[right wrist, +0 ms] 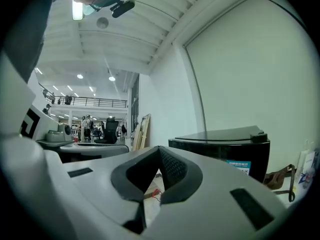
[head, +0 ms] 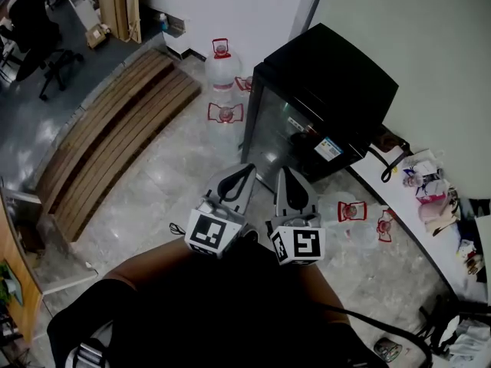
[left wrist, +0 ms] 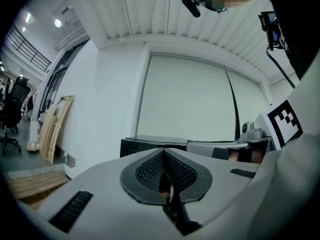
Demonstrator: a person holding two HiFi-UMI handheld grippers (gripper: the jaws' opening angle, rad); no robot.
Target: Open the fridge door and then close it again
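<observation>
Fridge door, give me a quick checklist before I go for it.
1. Fridge door shut: ok.
2. Left gripper empty: ok, jaws together on nothing.
3. Right gripper empty: ok, jaws together too.
4. Grippers at the door: not ok, both short of it.
5. Grip spot on the door: cannot tell.
6. Water bottles clear of door swing: cannot tell; they stand on the floor beside the fridge.

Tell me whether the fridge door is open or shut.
Shut. The fridge door sits flush against the black cabinet in the head view, with no gap along its edges.
</observation>
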